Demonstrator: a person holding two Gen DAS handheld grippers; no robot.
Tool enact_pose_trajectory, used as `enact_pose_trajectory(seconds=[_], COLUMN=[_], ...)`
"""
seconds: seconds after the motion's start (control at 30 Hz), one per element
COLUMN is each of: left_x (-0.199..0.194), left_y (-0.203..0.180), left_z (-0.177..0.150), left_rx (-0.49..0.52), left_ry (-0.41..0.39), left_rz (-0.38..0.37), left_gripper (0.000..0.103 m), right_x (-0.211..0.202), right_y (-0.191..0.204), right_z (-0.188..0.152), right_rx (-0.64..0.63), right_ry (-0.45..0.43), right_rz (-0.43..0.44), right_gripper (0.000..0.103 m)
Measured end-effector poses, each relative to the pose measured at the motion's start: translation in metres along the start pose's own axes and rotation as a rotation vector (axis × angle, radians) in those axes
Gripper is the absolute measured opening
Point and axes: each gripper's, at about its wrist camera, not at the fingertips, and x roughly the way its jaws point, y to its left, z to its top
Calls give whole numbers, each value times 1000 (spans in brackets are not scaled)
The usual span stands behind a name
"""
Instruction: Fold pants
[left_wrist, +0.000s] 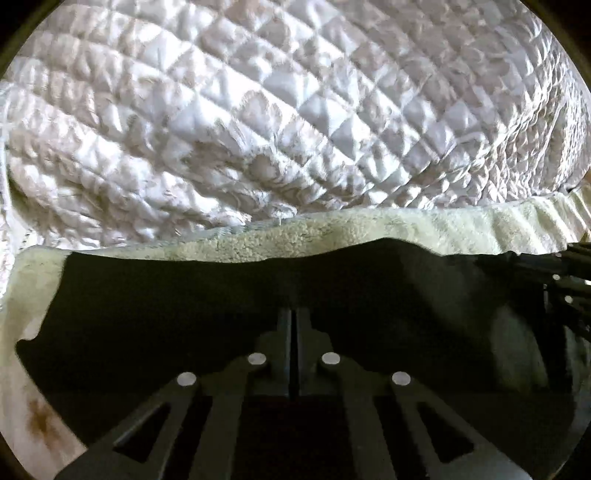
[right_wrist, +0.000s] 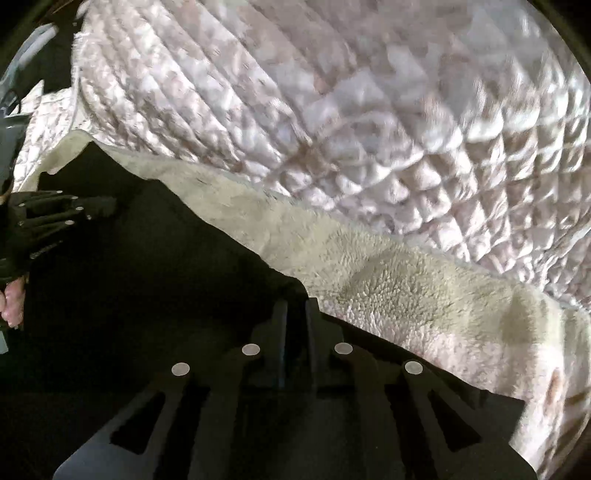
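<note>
The black pants (left_wrist: 184, 295) lie spread over a cream fleece blanket (left_wrist: 332, 232). My left gripper (left_wrist: 294, 314) is shut on the black pants fabric, its fingers pressed together. The right gripper (left_wrist: 569, 273) shows at the right edge of the left wrist view. In the right wrist view the pants (right_wrist: 129, 295) fill the lower left. My right gripper (right_wrist: 295, 306) has its fingers close together on the pants edge beside the blanket (right_wrist: 406, 295). The left gripper (right_wrist: 107, 205) shows at the left, held by a hand (right_wrist: 13, 299).
A white quilted bed cover (left_wrist: 295, 110) spreads beyond the blanket, also across the top of the right wrist view (right_wrist: 369, 110). A brown stain (left_wrist: 40, 421) marks the blanket at the lower left.
</note>
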Motion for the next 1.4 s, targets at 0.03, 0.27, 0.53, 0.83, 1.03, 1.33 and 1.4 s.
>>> enact_pose_trajectory(seconds=[0.03, 0.27, 0.53, 0.83, 1.03, 1.33, 1.4], left_x=[-8, -129, -222, -206, -175, -68, -47], left_y=[2, 25, 22, 25, 31, 34, 32], left_z=[0, -26, -127, -157, -94, -42, -42], left_rx=[-9, -86, -143, -208, -224, -185, -177], left_ry=[-9, -161, -190, -71, -110, 20, 68], left_rz=[-4, -64, -122, -147, -103, 31, 69], left_gripper=[3, 2, 1, 7, 63, 64, 64], right_x=[-15, -135, -203, -192, -173, -92, -72], right_y=[2, 28, 74, 58, 16, -16, -12], right_z=[0, -34, -158, -185, -112, -33, -25], right_rx=[1, 38, 165, 317, 438, 538, 517], right_ry=[-23, -180, -162, -88, -172, -35, 19], right_rz=[7, 66, 143, 137, 133, 1, -47], right_gripper=[8, 8, 0, 12, 70, 70, 70])
